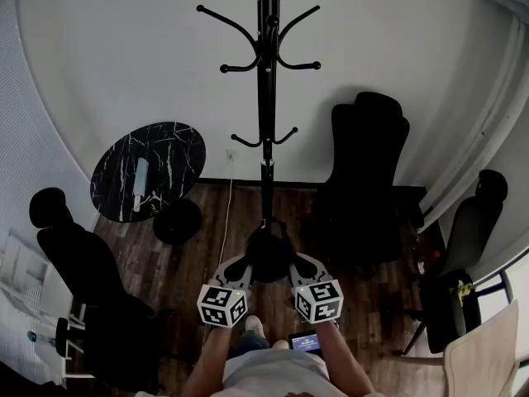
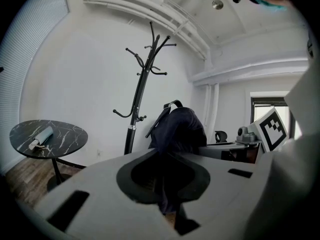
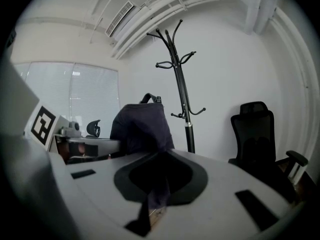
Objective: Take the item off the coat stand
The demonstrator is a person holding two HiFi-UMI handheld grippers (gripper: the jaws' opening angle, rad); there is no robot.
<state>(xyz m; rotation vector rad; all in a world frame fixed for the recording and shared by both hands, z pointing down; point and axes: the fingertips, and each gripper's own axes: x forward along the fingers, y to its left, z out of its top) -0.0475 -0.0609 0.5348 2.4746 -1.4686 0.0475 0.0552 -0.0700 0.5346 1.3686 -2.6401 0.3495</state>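
Note:
A dark navy bag [image 1: 270,255] with a top strap hangs low in front of the black coat stand [image 1: 265,98]; the stand's hooks are bare. My left gripper [image 1: 245,268] is shut on the bag's left side and my right gripper [image 1: 296,266] on its right side. In the left gripper view, dark fabric runs down between the jaws of the left gripper [image 2: 167,204] and the bag [image 2: 177,129] bulges above them. The right gripper view shows the same: cloth is pinched in the right gripper [image 3: 157,199], with the bag [image 3: 142,126] beyond it.
A round black marble table [image 1: 149,170] stands at the left. Black office chairs stand at the right [image 1: 368,172], far right [image 1: 471,238] and near left [image 1: 83,263]. The white wall is close behind the stand, and the floor is dark wood.

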